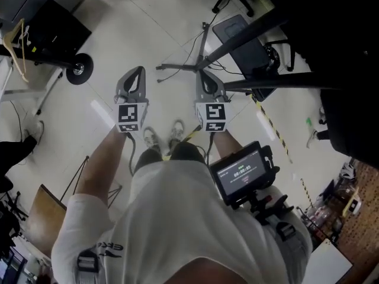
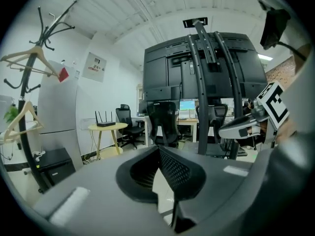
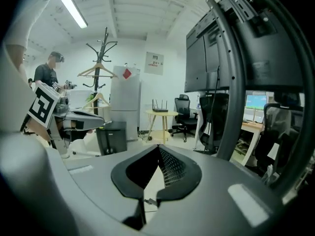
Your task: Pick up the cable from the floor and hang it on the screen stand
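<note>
Head view: a thin cable (image 1: 192,46) lies on the floor by the stand's (image 1: 177,67) legs, just ahead of your grippers. You hold left gripper (image 1: 136,73) and right gripper (image 1: 205,77) side by side above your shoes (image 1: 150,138), both clenched, empty.

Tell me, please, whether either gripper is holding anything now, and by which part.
Nothing is held. The left gripper and the right gripper both have their jaws closed together, with nothing between them.
</note>
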The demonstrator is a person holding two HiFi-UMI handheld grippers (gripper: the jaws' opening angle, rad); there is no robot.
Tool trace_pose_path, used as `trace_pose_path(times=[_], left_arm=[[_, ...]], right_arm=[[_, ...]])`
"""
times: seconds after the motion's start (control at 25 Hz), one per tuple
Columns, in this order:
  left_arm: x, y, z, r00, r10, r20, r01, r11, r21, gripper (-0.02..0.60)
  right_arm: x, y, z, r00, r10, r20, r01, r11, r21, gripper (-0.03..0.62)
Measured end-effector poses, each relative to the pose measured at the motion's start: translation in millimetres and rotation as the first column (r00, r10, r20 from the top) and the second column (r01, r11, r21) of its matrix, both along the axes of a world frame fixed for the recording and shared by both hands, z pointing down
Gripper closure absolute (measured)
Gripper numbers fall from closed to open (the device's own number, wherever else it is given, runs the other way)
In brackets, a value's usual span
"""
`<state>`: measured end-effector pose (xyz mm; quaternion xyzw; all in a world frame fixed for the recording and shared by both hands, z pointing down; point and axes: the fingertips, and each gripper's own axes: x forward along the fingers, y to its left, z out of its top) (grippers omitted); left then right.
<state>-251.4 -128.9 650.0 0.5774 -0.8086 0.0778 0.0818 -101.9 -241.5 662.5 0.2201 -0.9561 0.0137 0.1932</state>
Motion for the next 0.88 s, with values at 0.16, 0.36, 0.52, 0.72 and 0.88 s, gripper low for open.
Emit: trace_pose_path(times=[0.16,0.36,0.52,0.72,0.88], left_arm=[[-15.8,-12.8,73.3,1.0,0.016,-0.011,-0.016,0.998,-0.062,0.58],[-18.4,-18.4,170.9,0.999,0.027,-0.038,-0.031,0.994,-0.107,0.58],[-24.2,-25.8,256.9,0.998,0.044,-0.039,-0.048,0.993,-0.112,0.58],[-41.7,-36.3,366.5,0.998,0.066,-0.025,-0.068,0.992,-0.107,0.58],[-58.9,-44.7,449.1,0.996,0.083,-0.02,-0.085,0.991,-0.104,0.58]], right_arm=[[-16.6,-11.1,78.3,0.999,-0.015,-0.05,0.013,0.999,-0.042,0.579],[-19.9,-12.4,178.6,0.995,-0.038,-0.091,0.032,0.997,-0.071,0.58],[-22.5,-12.6,269.0,0.993,-0.051,-0.105,0.043,0.996,-0.076,0.579],[-26.3,-16.5,388.6,0.993,-0.04,-0.108,0.03,0.996,-0.087,0.579],[-32.5,-17.4,479.7,0.994,-0.037,-0.101,0.026,0.993,-0.111,0.579]])
